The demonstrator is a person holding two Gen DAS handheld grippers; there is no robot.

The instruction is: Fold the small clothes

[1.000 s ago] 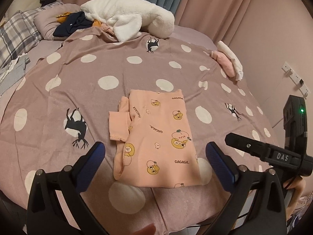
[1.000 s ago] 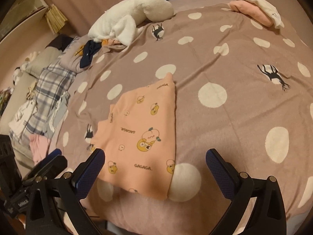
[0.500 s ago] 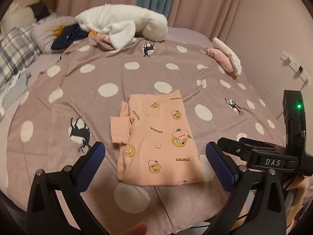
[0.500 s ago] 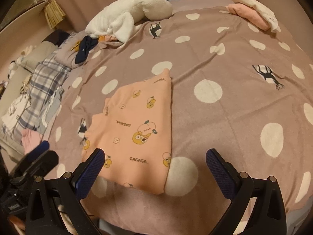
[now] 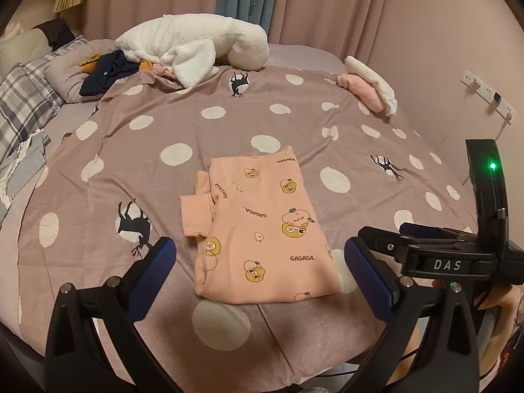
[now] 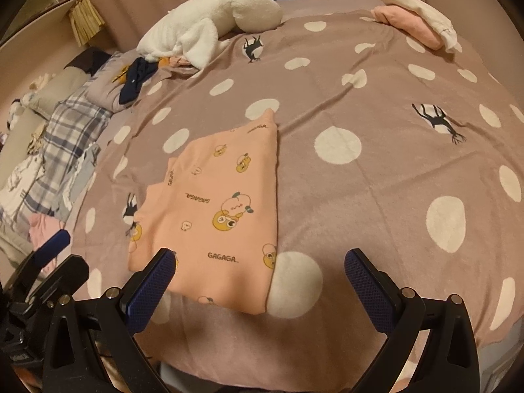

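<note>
A small pink garment [image 5: 258, 226] printed with cartoon faces and "GAGAGA" lies folded flat on the dotted mauve bed cover [image 5: 196, 131]. One cuffed sleeve sticks out on its left side. It also shows in the right wrist view [image 6: 219, 203]. My left gripper [image 5: 258, 271] is open and empty, hovering just short of the garment's near edge. My right gripper [image 6: 258, 281] is open and empty above the garment's near right corner. The right gripper's body [image 5: 452, 258] shows at the right of the left wrist view.
A folded pink and white stack [image 5: 370, 88] lies at the far right of the bed. A white fluffy blanket [image 5: 196, 46] and a dark garment pile [image 5: 104, 72] lie at the back. Plaid bedding [image 5: 23, 104] is at the left. A wall with a power strip [image 5: 488, 98] stands at right.
Both grippers have drawn back and risen a little from the garment, so more of the bed and the curtains shows. The garment has not moved. Both grippers stay open.
</note>
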